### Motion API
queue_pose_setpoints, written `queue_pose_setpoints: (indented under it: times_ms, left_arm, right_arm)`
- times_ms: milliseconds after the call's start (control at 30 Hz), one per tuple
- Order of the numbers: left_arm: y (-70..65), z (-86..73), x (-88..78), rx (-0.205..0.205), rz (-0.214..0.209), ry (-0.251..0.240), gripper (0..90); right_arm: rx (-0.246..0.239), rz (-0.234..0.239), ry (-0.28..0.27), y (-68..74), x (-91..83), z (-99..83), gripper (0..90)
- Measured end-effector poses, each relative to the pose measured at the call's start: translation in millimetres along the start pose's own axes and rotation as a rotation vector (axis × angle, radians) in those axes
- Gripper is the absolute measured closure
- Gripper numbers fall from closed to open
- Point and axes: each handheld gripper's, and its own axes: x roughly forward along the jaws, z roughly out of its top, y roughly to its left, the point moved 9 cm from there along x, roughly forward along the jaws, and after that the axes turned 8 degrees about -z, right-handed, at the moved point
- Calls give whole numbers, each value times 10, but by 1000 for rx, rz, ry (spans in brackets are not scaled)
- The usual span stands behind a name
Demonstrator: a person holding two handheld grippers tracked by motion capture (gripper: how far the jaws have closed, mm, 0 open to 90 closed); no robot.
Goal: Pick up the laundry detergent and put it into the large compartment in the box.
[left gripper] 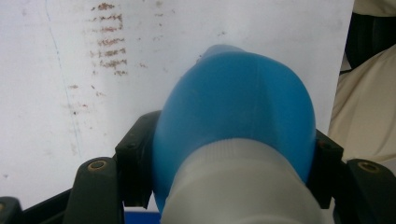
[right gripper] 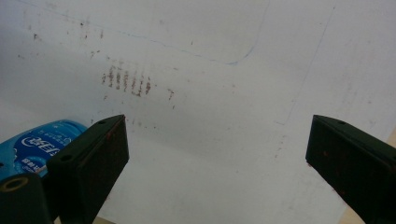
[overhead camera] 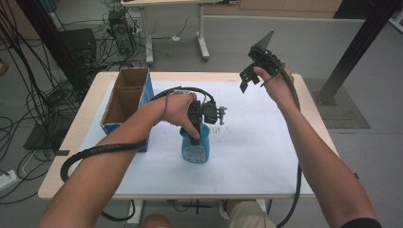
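Observation:
A blue bottle (overhead camera: 196,148) with a white cap stands upright near the middle of the white sheet (overhead camera: 256,142). My left gripper (overhead camera: 195,134) comes down from above and is shut on the bottle's shoulder. In the left gripper view the jaws press both sides of the blue bottle (left gripper: 233,107), just below its white cap (left gripper: 243,186). My right gripper (overhead camera: 249,78) is held high over the table's far right, open and empty. In the right gripper view its jaws (right gripper: 215,154) stand wide apart over the sheet, with the bottle (right gripper: 32,144) at the lower left.
An open cardboard box (overhead camera: 124,100) with blue sides stands at the table's left, close to my left forearm. Brown smudges (right gripper: 126,80) mark the sheet. The wooden table edge (overhead camera: 71,142) frames the sheet. Cables lie on the floor at far left.

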Motion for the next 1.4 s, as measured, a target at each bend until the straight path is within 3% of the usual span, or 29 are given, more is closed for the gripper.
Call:
queue_pose_setpoints:
  times_ms: [1400]
  left_arm:
    - [13,38,-7,-3,-9,23,361]
  right_arm:
    - [-7,-5,4,31,20,12,59]
